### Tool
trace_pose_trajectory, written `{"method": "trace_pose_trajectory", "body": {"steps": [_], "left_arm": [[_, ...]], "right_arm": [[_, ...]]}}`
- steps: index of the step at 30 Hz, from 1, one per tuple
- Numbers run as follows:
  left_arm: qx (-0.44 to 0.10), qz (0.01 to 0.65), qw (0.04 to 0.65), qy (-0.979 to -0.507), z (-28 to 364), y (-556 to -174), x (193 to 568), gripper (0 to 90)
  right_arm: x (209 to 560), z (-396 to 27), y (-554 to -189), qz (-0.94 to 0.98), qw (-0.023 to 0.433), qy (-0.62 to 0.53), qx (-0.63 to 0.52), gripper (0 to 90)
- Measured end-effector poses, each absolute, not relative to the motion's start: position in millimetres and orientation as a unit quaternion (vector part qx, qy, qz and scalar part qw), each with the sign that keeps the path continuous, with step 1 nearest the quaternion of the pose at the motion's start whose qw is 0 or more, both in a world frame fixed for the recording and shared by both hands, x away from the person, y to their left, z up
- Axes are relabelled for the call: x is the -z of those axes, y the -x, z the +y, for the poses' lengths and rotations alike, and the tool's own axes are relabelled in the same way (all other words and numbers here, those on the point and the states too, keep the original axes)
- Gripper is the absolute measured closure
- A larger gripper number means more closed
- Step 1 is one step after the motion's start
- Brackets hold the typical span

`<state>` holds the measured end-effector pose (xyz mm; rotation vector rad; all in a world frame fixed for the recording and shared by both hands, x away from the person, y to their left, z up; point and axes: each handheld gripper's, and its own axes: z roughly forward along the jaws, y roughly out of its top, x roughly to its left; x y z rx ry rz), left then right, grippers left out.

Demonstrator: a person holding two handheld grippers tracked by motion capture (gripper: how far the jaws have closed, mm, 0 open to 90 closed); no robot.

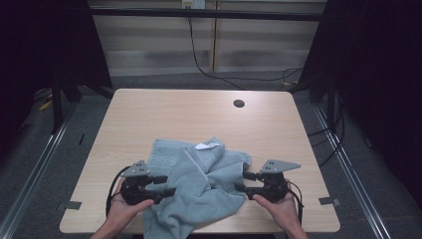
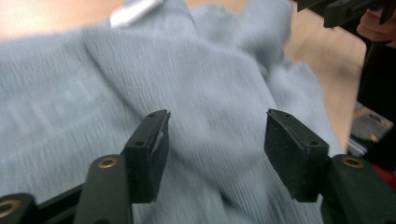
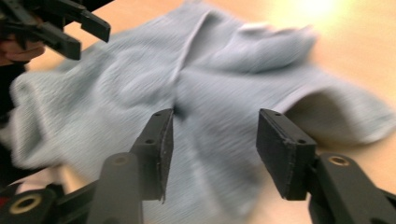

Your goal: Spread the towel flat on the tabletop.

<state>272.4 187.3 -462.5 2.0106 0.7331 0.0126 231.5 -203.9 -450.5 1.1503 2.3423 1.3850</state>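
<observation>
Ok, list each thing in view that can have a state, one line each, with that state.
towel: crumpled in loose folds, lying on the table, near edge hanging over the front
white label: exposed, on the towel's far edge
left gripper: jaws open, nothing pinched, over the towel's left side
right gripper: jaws open, nothing pinched, at the towel's right side
table: far half bare
</observation>
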Motion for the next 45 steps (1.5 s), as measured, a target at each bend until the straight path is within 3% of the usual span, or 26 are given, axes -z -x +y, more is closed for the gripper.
{"method": "trace_pose_trajectory", "body": {"steps": [5,7,12,13,23,25,27,30,31,32,36,45], "left_arm": [[-0.028,0.321,0.465,-0.825,169.8,-309.6,464.0,38.7],[-0.025,0.339,0.442,-0.830,162.4,-325.0,470.1,36.5],[-0.033,0.344,0.404,-0.847,155.2,-336.2,494.7,36.9],[-0.035,0.341,0.404,-0.848,156.5,-334.2,497.1,41.7],[-0.030,0.324,0.408,-0.853,162.0,-323.8,498.8,44.3],[-0.016,0.329,0.413,-0.849,165.9,-320.3,497.1,42.1],[-0.010,0.327,0.417,-0.848,168.2,-318.3,494.5,36.4],[-0.018,0.321,0.437,-0.840,170.0,-320.0,484.8,32.7],[-0.018,0.321,0.437,-0.840,170.0,-320.0,484.8,32.5],[-0.022,0.325,0.447,-0.833,169.9,-322.3,480.9,32.3],[-0.029,0.326,0.472,-0.819,162.2,-337.3,473.5,29.0],[-0.030,0.327,0.432,-0.840,141.1,-352.3,495.8,23.2]], "right_arm": [[444.1,-207.6,-261.4,0.790,0.118,-0.390,-0.459,33.4],[452.5,-205.8,-287.9,0.785,0.105,-0.401,-0.461,24.1],[475.5,-199.0,-312.7,0.802,0.079,-0.406,-0.431,21.6],[486.9,-196.1,-318.0,0.808,0.077,-0.408,-0.418,22.3],[508.4,-185.1,-319.3,0.824,0.116,-0.398,-0.387,21.6],[508.0,-180.2,-315.4,0.833,0.129,-0.389,-0.372,24.3],[505.0,-176.7,-310.1,0.843,0.126,-0.379,-0.360,32.5],[503.2,-177.1,-301.6,0.847,0.117,-0.364,-0.370,54.3],[503.7,-177.9,-299.6,0.844,0.112,-0.364,-0.378,54.3],[503.8,-178.4,-298.7,0.842,0.106,-0.366,-0.382,65.7],[506.5,-177.7,-300.1,0.833,0.070,-0.370,-0.406,74.9],[508.5,-169.8,-300.4,0.830,0.058,-0.365,-0.418,75.5]]}}
